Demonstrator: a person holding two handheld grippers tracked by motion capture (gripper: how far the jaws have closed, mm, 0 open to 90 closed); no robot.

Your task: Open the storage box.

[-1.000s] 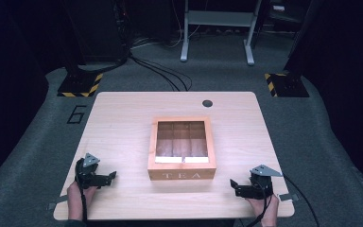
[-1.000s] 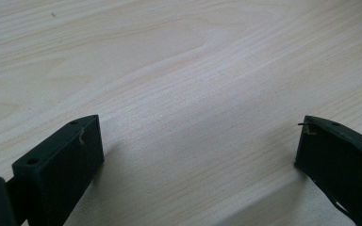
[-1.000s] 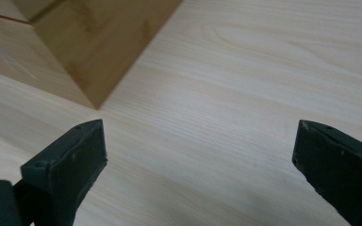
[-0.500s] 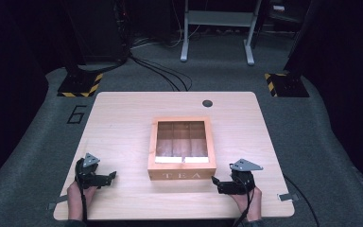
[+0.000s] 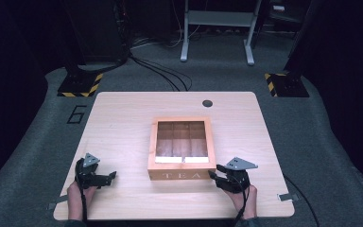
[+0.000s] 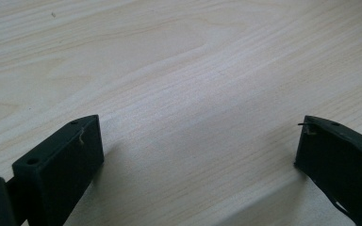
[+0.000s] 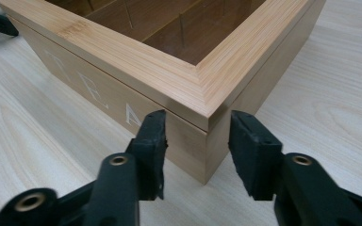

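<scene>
Box point(image 5: 181, 149) sits mid-surface point(image 5: 123, 123), lid closed, TEA face toward the person; its near right corner sits right between the right fingers. Right gripper point(image 7: 197, 136) is partly open, fingers point(image 7: 152, 141) straddling that corner just at the lid seam: one pad on the TEA face, the other off the side face, gaps on both sides, nothing gripped. Judging by that, the corner approach is meant to get a pad under or against the lid edge, probably to lift it; can't tell whether either pad touches yet. Left gripper point(image 5: 94, 175) is parked well away from the box, fingers point(image 6: 61, 155) wide apart over bare wood, holding nothing. Probably idle, or waiting to steady the box once the lid moves.
</scene>
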